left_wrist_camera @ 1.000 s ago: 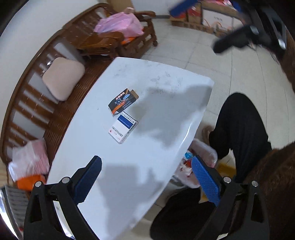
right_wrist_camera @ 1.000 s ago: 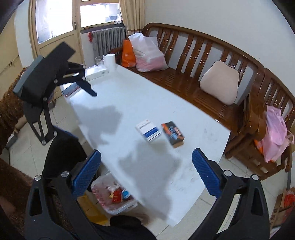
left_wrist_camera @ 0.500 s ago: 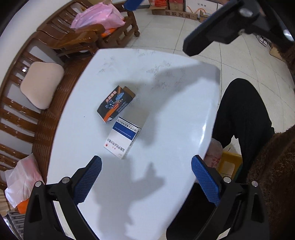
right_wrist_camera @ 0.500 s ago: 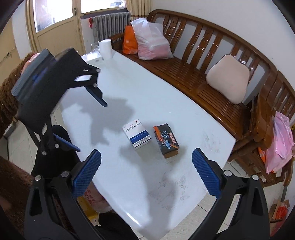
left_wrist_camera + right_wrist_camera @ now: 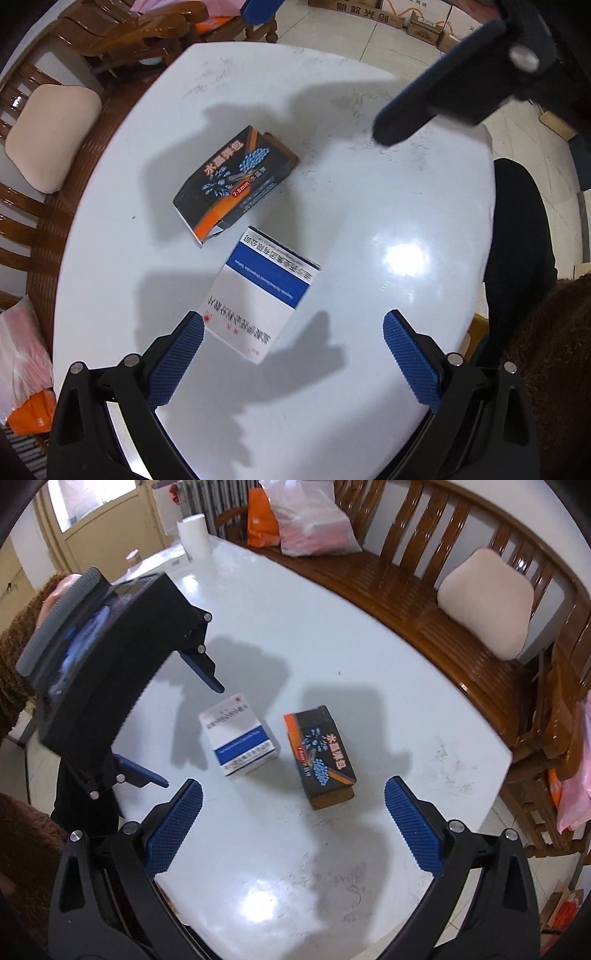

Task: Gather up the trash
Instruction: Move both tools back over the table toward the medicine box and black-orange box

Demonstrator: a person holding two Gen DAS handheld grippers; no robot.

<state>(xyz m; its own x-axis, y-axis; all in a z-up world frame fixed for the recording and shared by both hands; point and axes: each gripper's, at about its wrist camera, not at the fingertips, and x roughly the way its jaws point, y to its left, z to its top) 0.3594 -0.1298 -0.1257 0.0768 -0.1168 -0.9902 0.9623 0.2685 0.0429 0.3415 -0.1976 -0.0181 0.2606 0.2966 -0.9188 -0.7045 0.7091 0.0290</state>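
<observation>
Two small cartons lie side by side on the white table point(image 5: 369, 206): a white and blue box point(image 5: 258, 295) and a black and orange box point(image 5: 236, 181). My left gripper point(image 5: 293, 332) hovers open just above the white and blue box, its left pad by the box's corner. In the right wrist view the same white and blue box point(image 5: 238, 734) and black and orange box point(image 5: 321, 753) lie ahead of my open right gripper point(image 5: 293, 801), which is above the table with nothing between its fingers. The left gripper point(image 5: 188, 723) appears there too, over the white box.
A wooden bench point(image 5: 424, 587) with a beige cushion point(image 5: 487, 602) and plastic bags point(image 5: 314, 517) runs along the table's far side. A paper roll point(image 5: 194, 535) stands at the table's end. A person's dark trouser leg point(image 5: 517, 236) is beside the table; cardboard boxes point(image 5: 417, 18) line the floor.
Both grippers have come down and in toward the two boxes, which now look much larger. The left gripper has reached the white and blue box. Neither box has moved.
</observation>
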